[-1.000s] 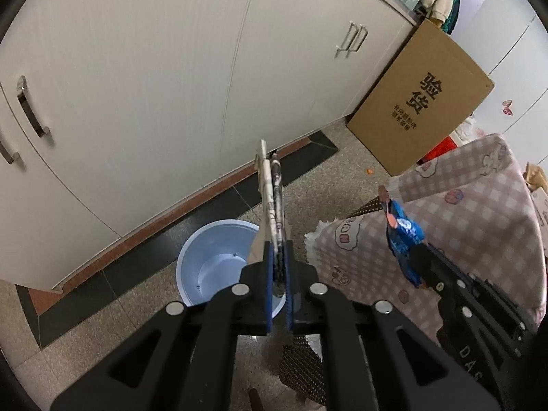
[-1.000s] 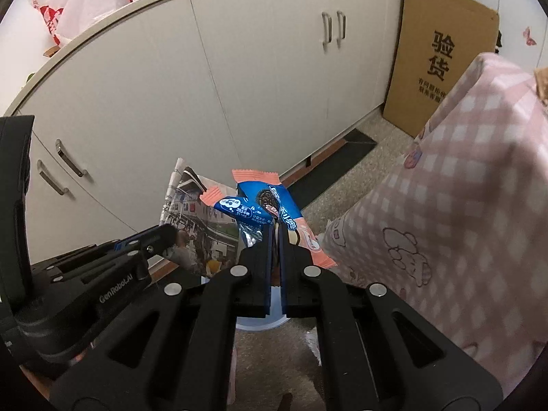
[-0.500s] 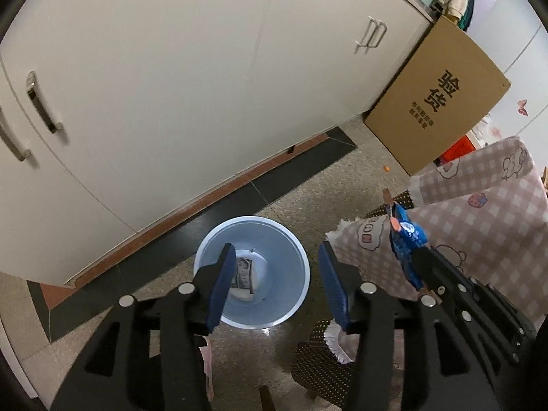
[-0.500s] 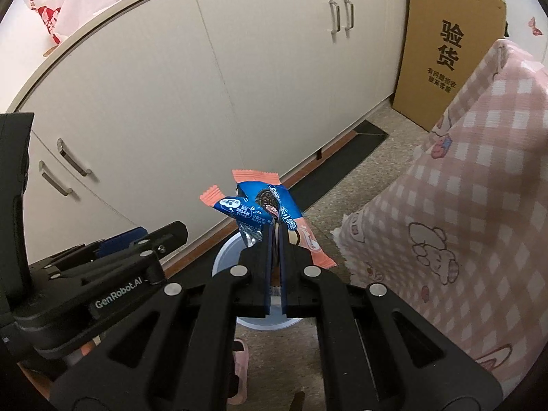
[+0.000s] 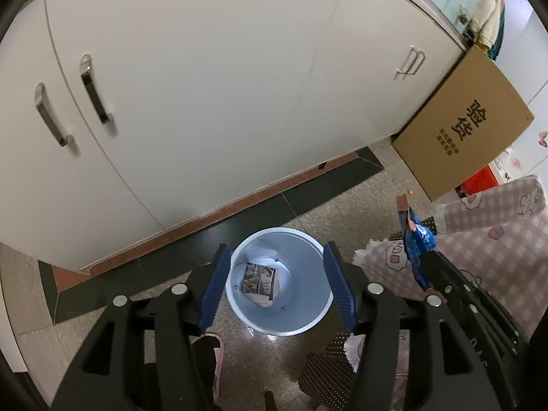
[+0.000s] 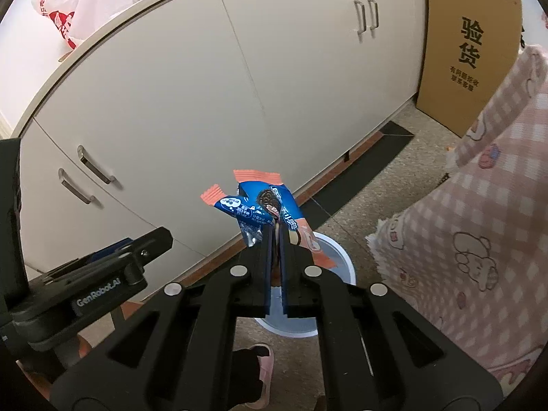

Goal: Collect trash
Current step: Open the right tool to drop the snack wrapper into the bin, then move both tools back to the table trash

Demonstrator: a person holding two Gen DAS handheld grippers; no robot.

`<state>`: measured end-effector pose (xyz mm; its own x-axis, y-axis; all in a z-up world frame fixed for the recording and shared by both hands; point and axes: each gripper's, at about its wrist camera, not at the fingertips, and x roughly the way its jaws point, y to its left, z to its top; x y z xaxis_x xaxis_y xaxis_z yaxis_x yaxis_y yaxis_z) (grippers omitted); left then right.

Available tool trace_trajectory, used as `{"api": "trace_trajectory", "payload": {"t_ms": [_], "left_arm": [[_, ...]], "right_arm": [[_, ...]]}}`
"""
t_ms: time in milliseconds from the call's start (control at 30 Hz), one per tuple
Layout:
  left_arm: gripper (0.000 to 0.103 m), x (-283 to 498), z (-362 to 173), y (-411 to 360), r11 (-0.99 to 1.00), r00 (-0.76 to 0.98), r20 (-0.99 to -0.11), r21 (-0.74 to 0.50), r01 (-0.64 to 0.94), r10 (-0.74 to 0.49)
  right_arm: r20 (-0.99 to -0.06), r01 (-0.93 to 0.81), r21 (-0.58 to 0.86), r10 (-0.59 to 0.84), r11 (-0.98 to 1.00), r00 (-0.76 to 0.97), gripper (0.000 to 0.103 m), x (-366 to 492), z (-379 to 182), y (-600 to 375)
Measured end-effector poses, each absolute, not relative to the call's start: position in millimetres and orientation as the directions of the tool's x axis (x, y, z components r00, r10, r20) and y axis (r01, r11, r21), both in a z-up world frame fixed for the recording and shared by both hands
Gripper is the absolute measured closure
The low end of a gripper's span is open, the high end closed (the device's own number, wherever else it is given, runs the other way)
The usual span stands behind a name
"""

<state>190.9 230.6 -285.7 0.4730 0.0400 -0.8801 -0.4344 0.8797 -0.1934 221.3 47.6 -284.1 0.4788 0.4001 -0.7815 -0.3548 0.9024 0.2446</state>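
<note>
A light blue round trash bin (image 5: 301, 315) stands on the floor below my left gripper (image 5: 279, 286), which is open and empty right above it. A printed paper packet (image 5: 259, 282) lies at the bin's bottom. My right gripper (image 6: 274, 236) is shut on a blue and orange cookie wrapper (image 6: 263, 205), held in the air beside the bin (image 6: 337, 257). The wrapper also shows in the left wrist view (image 5: 416, 243), to the right of the bin.
White cabinets (image 5: 205, 85) run along the back. A cardboard box (image 5: 462, 130) leans at the right. A pink checked tablecloth (image 6: 479, 222) hangs at the right. A pink slipper (image 5: 210, 359) is on the floor near the bin.
My left gripper opened and let go of the paper packet, which fell into the bin. The right gripper kept hold of the wrapper and shifted little.
</note>
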Motion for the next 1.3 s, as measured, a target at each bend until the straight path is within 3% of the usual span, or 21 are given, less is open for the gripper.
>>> {"api": "trace_trajectory", "payload": {"t_ms": [100, 267, 567, 867, 1300], "left_arm": [[0.047, 190.0, -287.2, 232.7, 0.878, 0.469, -0.882, -0.193, -0.439, 0.041], [0.046, 191.1, -287.8, 229.8, 0.879, 0.467, -0.884, -0.193, -0.436, 0.038], [0.045, 185.4, -276.3, 218.6, 0.889, 0.482, -0.875, -0.194, -0.415, 0.034], [0.045, 168.8, -227.5, 188.8, 0.91, 0.56, -0.828, -0.211, -0.357, 0.028], [0.041, 134.4, -131.6, 56.6, 0.971, 0.71, -0.694, -0.231, -0.062, -0.12]], "right_arm": [[-0.79, -0.346, 0.255, 0.401, 0.903, 0.465, 0.094, 224.3, -289.8, 52.2], [-0.787, -0.328, 0.258, 0.394, 0.909, 0.474, 0.062, 223.4, -291.5, 49.3], [-0.779, -0.331, 0.219, 0.369, 0.918, 0.507, 0.062, 210.9, -274.0, 40.6], [-0.706, -0.297, 0.156, 0.317, 0.942, 0.633, 0.062, 175.3, -213.2, 1.7], [-0.568, -0.08, 0.153, 0.154, 0.985, 0.809, 0.059, 98.9, -129.6, -126.0]]}}
